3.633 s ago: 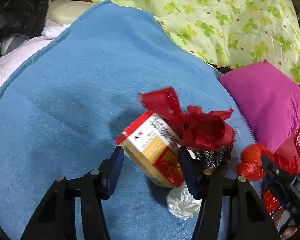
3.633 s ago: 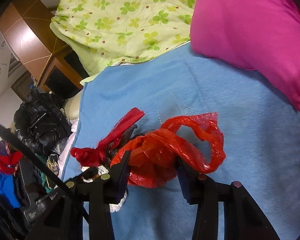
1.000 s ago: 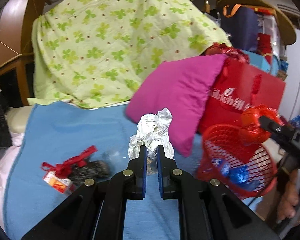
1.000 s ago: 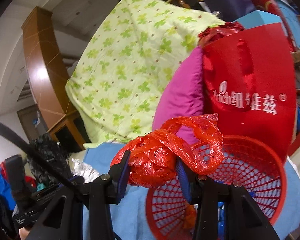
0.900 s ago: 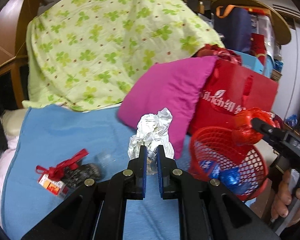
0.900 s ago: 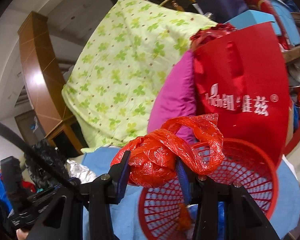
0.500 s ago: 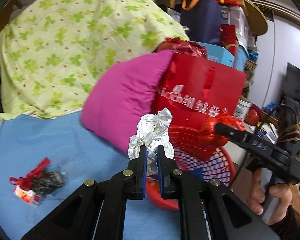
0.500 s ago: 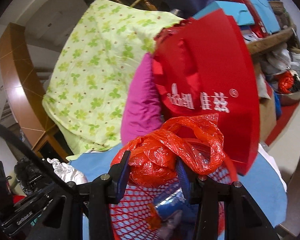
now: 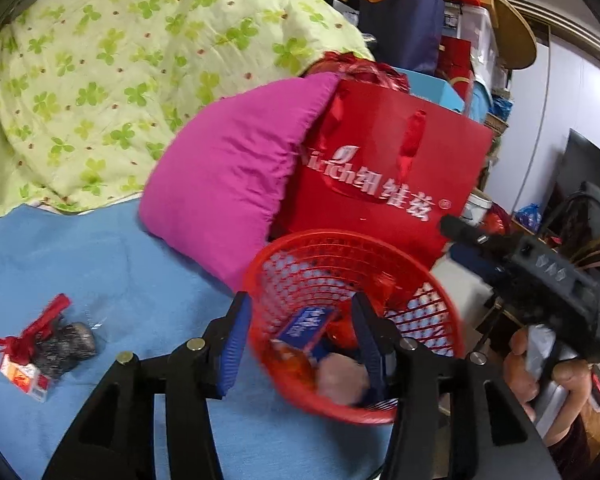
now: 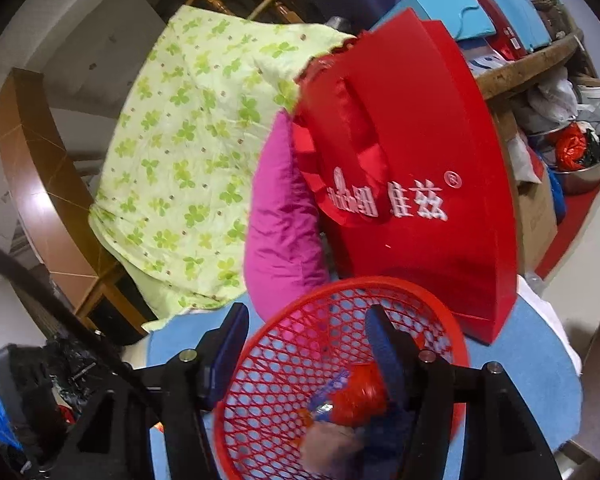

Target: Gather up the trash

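Observation:
My left gripper (image 9: 300,320) hangs over the red mesh basket (image 9: 340,237), its jaws opening with nothing pressed between them. A blurred pale foil ball (image 9: 340,376) lies in the basket beside a blue wrapper (image 9: 308,326). My right gripper (image 10: 306,320) is also above the basket (image 10: 340,285), jaws opening and empty. The crumpled red plastic bag (image 10: 360,396) rests inside below it, next to the foil ball (image 10: 328,444). In the left wrist view the right gripper (image 9: 456,240) shows at the basket's right side, held by a hand (image 9: 540,364). A small box with a red ribbon (image 9: 32,352) lies on the blue blanket (image 9: 100,264).
A pink cushion (image 9: 228,184) and a red paper bag (image 9: 380,168) stand right behind the basket. A green clover quilt (image 9: 120,60) is heaped at the back. Cluttered shelves and floor items fill the right side (image 10: 572,140).
Both grippers swung from the blanket to above the basket and opened. The foil ball left the left gripper and the red bag left the right; both now lie in the basket.

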Demonstrator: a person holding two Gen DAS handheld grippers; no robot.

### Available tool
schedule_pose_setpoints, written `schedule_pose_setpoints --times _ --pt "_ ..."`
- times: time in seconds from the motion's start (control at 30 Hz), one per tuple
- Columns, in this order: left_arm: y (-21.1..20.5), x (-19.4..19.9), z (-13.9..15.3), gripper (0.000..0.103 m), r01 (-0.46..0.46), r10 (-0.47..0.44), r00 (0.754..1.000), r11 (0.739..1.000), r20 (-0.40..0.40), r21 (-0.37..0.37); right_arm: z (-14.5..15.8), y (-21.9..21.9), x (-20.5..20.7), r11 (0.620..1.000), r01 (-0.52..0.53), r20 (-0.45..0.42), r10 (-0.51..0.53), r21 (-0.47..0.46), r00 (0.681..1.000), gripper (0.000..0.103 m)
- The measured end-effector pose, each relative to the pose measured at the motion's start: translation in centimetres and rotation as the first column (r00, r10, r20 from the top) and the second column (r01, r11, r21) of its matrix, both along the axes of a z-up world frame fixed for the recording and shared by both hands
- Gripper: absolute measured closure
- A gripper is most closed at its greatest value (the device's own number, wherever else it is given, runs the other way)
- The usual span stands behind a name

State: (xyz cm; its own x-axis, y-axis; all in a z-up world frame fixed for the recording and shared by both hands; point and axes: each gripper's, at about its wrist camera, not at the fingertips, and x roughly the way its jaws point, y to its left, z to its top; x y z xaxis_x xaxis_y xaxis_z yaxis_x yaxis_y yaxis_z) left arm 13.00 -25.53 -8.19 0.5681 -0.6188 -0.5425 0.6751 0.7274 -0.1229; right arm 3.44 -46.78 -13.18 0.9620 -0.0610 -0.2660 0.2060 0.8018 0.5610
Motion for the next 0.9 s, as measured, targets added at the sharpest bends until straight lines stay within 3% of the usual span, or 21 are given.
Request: schedule_pose_setpoints --times 0.13,0.23,0.37,0.43,0.5,0.6,0.83,0.9 --pt "4.9 1.3 -0.8 0.043 -0.099 0.099 0.995 0.995 0.004 0.016 1.1 2.1 -0.2 0.999 -0.031 0.09 0.034 -0.044 0.995 0.038" --pt "10.0 2.5 -1.8 0.043 -0.219 0.219 0.976 0.975 0.013 0.031 1.9 4.7 0.2 0.993 -0.087 0.147 0.099 -0.084 0.984 0.038" --pt "17.4 4.7 -3.4 0.043 -0.415 0.415 0.91 0.909 0.0 0.049 2.4 9.6 1.8 0.971 -0.184 0.166 0.209 -0.152 0.964 0.038" --pt "21.0 5.9 -4.3 0.043 -0.504 0.505 0.863 0.863 -0.026 0.045 2.4 11.6 2.8 0.96 -0.221 0.16 0.249 -0.173 0.955 0.038" --pt "23.2 6.9 -5.1 0.043 -0.552 0.554 0.831 0.832 -0.046 0.054 2.0 13.9 4.2 0.946 -0.265 0.136 0.292 -0.184 0.947 0.038" --pt "25.6 7.9 -6.4 0.043 -0.584 0.588 0.806 0.809 -0.076 0.068 1.0 17.0 6.8 0.93 -0.318 0.076 0.336 -0.184 0.939 0.038" --pt "28.0 10.7 -9.7 0.043 -0.614 0.621 0.763 0.783 -0.182 0.1 -2.5 21.2 13.1 0.915 -0.381 -0.114 0.368 -0.134 0.923 0.038" --pt "28.2 11.1 -10.2 0.043 -0.609 0.613 0.762 0.788 -0.207 0.089 -3.5 21.6 14.4 0.915 -0.387 -0.158 0.369 -0.112 0.916 0.039"
